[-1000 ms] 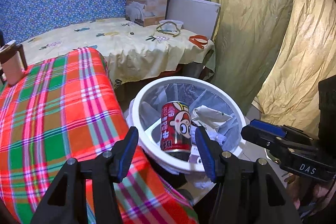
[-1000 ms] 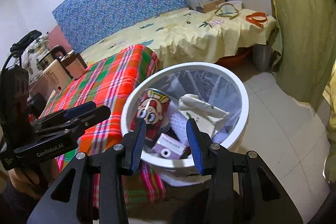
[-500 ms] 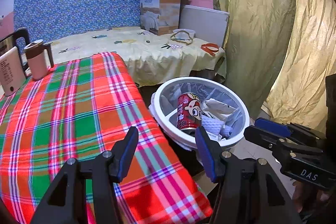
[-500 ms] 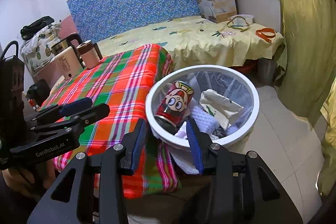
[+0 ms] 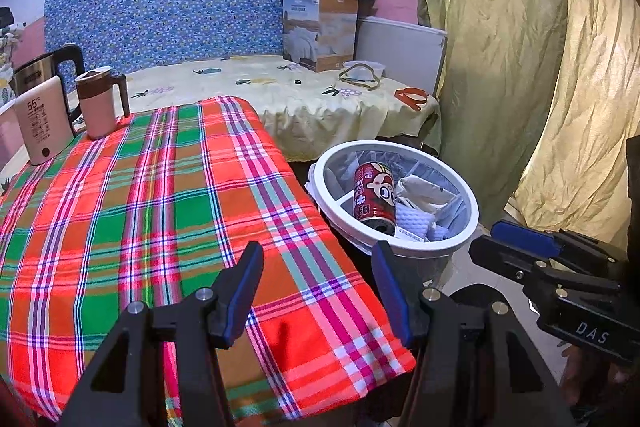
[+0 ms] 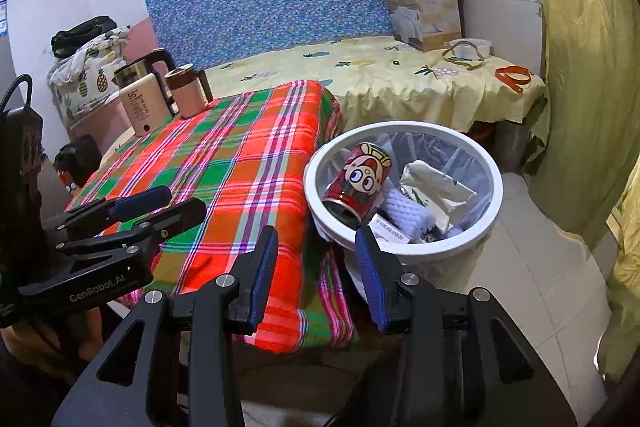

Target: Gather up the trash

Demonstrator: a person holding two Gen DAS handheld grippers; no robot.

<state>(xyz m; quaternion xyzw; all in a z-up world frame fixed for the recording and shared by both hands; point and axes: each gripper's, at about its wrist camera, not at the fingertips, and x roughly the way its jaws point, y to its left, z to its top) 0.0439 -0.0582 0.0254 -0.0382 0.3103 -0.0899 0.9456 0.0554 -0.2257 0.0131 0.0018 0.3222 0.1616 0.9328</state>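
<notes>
Red and cartoon-faced, the can (image 5: 374, 195) lies tilted inside the white bin (image 5: 424, 251), its dark open end toward me and its top leaning on the left side of the rim. From my left tool (image 5: 318, 281) the bin sits ahead and to the right, well apart from the blue pads, which hang over the near right part of the plaid desk (image 5: 160, 211). My left tool's fingers are spread with nothing between them. From my right tool (image 6: 316, 267) the bin (image 6: 440, 247) is just past the right finger and slightly to the right; the can (image 6: 358, 183) shows beyond the tips, apart from them. My right tool's fingers are also spread and pinch nothing; they hover over the near right corner of the desk (image 6: 240, 163) where the cloth hangs down.

The bin is round with a thick white rim and a clear liner, standing on the tiled floor (image 6: 540, 287) just beside the desk's right edge. Around the can I see a cream wrapper (image 6: 436, 187), a white textured wad (image 6: 404, 213) and a small printed box (image 6: 390, 231) near the front rim. The can's label carries a wide-eyed cartoon face and white lettering on red.

Far left on the desk stand a cream kettle (image 5: 40, 119) and a pink mug (image 5: 98, 103). Beyond the desk lies a bed with a yellow sheet (image 5: 320, 99).
</notes>
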